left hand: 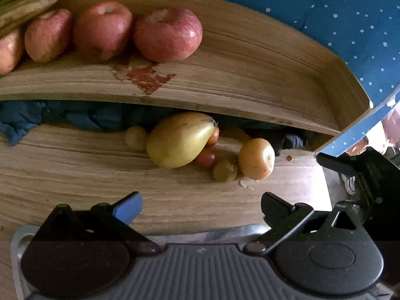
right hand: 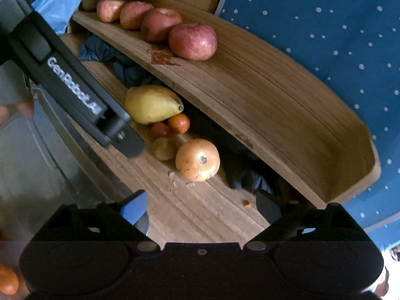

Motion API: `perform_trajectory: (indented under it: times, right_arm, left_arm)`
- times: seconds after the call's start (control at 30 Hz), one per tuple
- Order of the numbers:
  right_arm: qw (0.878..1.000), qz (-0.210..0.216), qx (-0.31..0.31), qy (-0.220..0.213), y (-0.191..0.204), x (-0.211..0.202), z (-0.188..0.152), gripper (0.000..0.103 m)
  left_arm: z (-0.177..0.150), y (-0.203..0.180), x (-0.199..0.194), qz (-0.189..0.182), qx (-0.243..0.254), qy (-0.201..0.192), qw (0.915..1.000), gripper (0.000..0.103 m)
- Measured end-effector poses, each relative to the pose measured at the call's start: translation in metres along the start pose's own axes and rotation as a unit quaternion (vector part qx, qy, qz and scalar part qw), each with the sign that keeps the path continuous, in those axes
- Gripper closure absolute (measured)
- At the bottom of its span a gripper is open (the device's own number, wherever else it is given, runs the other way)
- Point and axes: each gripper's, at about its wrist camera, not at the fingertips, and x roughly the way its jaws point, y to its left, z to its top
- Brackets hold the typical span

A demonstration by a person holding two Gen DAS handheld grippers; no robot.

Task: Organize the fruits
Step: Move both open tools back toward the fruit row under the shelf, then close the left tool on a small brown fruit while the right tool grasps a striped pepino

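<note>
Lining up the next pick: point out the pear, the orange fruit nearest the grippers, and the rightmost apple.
pear (left hand: 175,141): left wrist view, its yellow belly.
orange fruit (right hand: 197,160): right wrist view, front face.
rightmost apple (left hand: 168,35): left wrist view, red side.

Both were spread wide, nothing held: left gripper (left hand: 201,201) level, right gripper (right hand: 201,203) angled in beside it.

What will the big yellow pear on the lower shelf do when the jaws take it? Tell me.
The pear looks smooth and tapered, so it may slip toward its narrow end. It leans against small fruits, so lifting it could set them rolling. It looks heavy for the left gripper.
</note>
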Motion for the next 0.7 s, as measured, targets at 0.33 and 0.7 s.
perform_trajectory:
  times: [0.33,0.7]
  right_arm:
    - [0.999,0.020,-0.022,-0.014,-0.003,0.025,0.006,0.031]
    - [0.999,0.037,-0.026,-0.018,-0.010,0.040,0.009,0.045]
  left_arm:
    - [0.006,-0.005,0.009,0.016,-0.011,0.000,0.9998,0.007]
    - [0.009,-0.006,0.015,0.005,-0.027,0.007,0.9996,0.015]
